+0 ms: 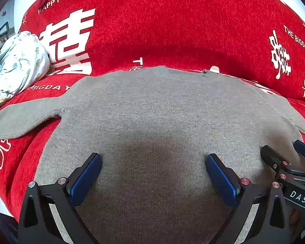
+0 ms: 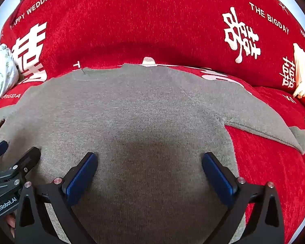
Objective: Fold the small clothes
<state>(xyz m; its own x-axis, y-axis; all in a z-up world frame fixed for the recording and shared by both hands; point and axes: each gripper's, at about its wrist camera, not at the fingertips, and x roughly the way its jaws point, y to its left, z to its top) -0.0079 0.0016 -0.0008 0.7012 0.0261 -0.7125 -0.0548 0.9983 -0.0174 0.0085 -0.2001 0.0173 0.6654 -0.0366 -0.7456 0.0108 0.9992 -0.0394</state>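
Note:
A small grey knit sweater (image 1: 152, 111) lies flat on the red sofa seat, neckline away from me, sleeves spread to both sides. It also shows in the right wrist view (image 2: 132, 111). My left gripper (image 1: 153, 162) is open and empty, its blue pads hovering over the sweater's lower body. My right gripper (image 2: 149, 161) is open and empty, over the lower body further right. Each gripper shows at the edge of the other's view: the right gripper (image 1: 290, 158) and the left gripper (image 2: 12, 158). The right sleeve (image 2: 274, 126) lies on the red cover.
The sofa has a red cover (image 1: 172, 20) with white wedding lettering; its backrest rises just behind the sweater. A crumpled pale floral garment (image 1: 18, 65) lies at the far left. A cream and red item (image 2: 303, 77) sits at the far right.

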